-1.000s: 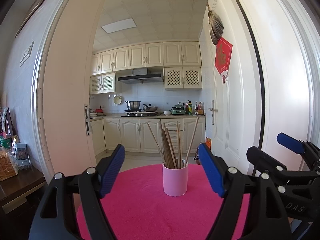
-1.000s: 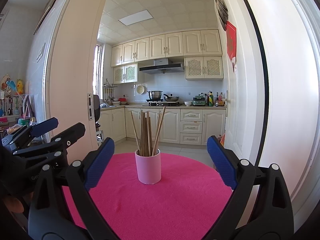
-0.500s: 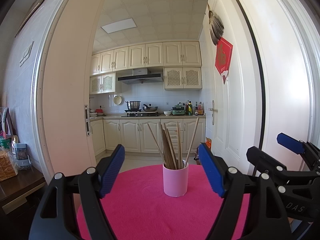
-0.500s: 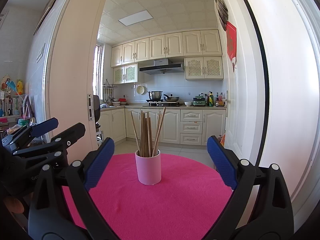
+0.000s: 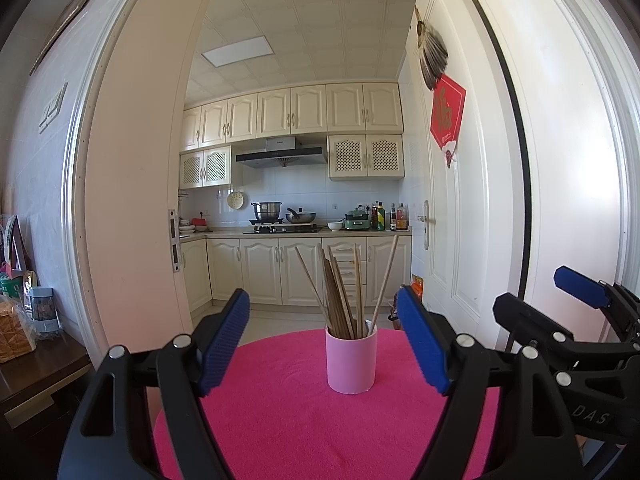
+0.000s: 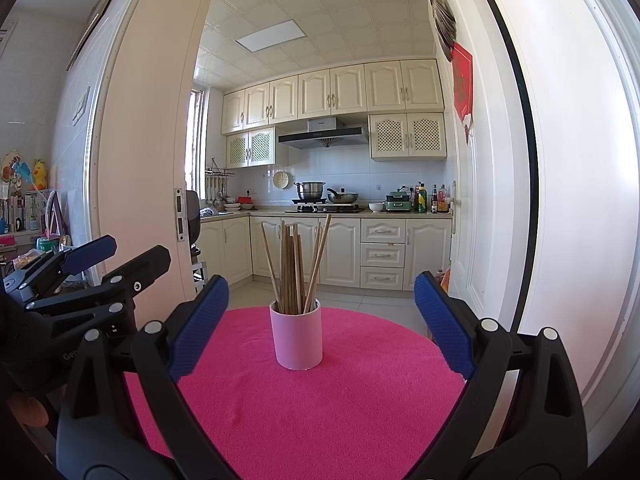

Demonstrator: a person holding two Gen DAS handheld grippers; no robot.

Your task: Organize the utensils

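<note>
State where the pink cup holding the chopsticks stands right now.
In both wrist views the pink cup stands upright near the middle of the round pink table, ahead of the open fingers of both grippers and touching neither, with the kitchen doorway behind it.

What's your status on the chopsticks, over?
Left gripper open, empty. Right gripper open, empty. Chopsticks upright in pink cup on pink mat, untouched. Nothing in the way.

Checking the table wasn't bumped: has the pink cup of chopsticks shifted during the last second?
No. The pink cup sits in the same place against the kitchen cabinets behind it.
</note>
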